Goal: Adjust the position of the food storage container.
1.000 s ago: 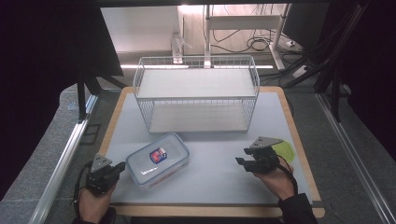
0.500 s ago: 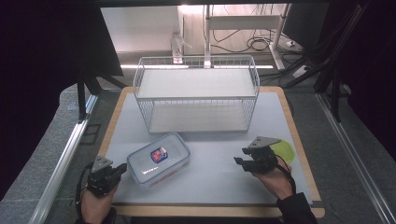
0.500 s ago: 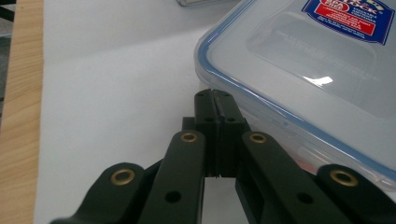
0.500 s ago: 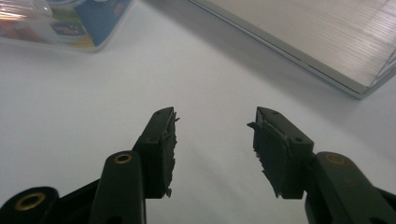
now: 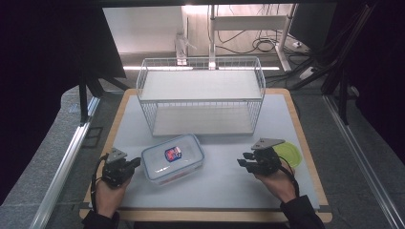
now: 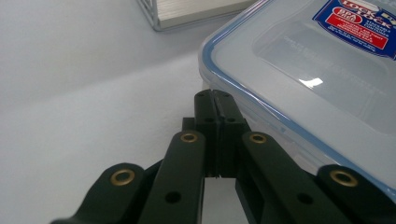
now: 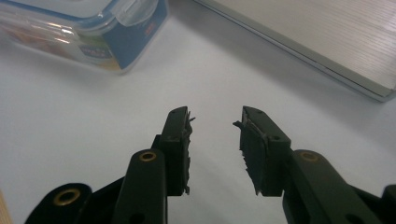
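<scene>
— Where is the lidded plastic box (image 5: 173,159) lying, and which tool is sitting nearer to it?

— It is resting on the bench (image 5: 210,186) in front of the wire rack (image 5: 200,93), left of centre, with its long axis running roughly from 8 o'clock to 2 o'clock in the high view. The left tool (image 5: 128,165) is sitting just beside its left end, so the box is lying at about 3 o'clock from it. In the left gripper view the clenched jaws are pointing at the box's blue-edged rim (image 6: 243,88), grasping nothing.

— And the right tool (image 5: 246,163)?

— It is hovering well apart, with the box at its 9 o'clock, jaws released and empty. A green disc (image 5: 289,153) is lying just behind it. I judge the left hand better placed for any push or grip.
</scene>
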The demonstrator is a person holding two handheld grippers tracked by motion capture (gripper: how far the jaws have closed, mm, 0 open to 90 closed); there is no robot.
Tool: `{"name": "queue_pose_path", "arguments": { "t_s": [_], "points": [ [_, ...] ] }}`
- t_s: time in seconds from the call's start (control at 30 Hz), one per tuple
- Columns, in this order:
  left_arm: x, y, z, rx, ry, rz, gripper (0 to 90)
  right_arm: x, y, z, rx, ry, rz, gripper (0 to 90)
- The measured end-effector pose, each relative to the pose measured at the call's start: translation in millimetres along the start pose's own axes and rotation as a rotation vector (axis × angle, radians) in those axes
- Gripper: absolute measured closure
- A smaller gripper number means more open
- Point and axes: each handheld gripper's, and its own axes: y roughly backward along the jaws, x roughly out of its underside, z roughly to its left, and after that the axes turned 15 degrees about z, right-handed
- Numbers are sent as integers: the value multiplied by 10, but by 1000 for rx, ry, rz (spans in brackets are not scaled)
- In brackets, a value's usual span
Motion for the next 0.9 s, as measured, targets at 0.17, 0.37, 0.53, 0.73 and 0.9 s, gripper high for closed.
{"name": "queue_pose_path", "arguments": {
  "t_s": [0.17,0.37,0.53,0.73,0.9],
  "points": [
    [-108,-80,-27,19,-24,-2,900,-51,-54,33,-6,9,4,638],
    [-306,-209,-138,20,-86,11,900,-103,-124,73,15,25,5,723],
    [-497,-338,-256,27,-146,19,900,-150,-167,89,22,26,4,787],
    [-636,-453,-361,50,-169,11,900,-202,-261,38,47,-17,9,841],
    [-663,-560,-416,79,-217,79,899,-249,-330,-41,39,-42,3,843]
  ]
}}
